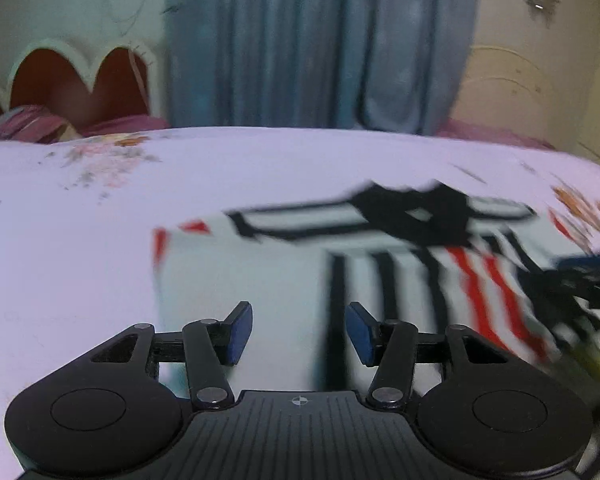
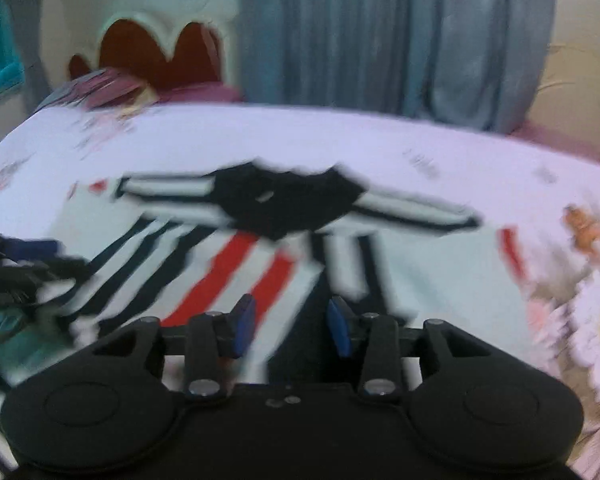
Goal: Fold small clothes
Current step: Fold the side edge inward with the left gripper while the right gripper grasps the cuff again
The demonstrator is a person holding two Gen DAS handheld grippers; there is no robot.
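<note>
The left hand-held gripper [image 1: 299, 330] hovers over the white side of the small shirt [image 1: 260, 280], its jaws spread and pinching nothing. The right hand-held gripper [image 2: 291, 325] is also spread and empty over the red stripes. The shirt lies flat on the bed [image 1: 100, 208], collar far from both, probably ready for the next fold.

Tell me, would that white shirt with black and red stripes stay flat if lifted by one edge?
Probably not. The white striped shirt lies limp on the floral bedsheet, so it would likely droop and crease. It looks thin, probably light, and might slip from a shallow pinch.
</note>
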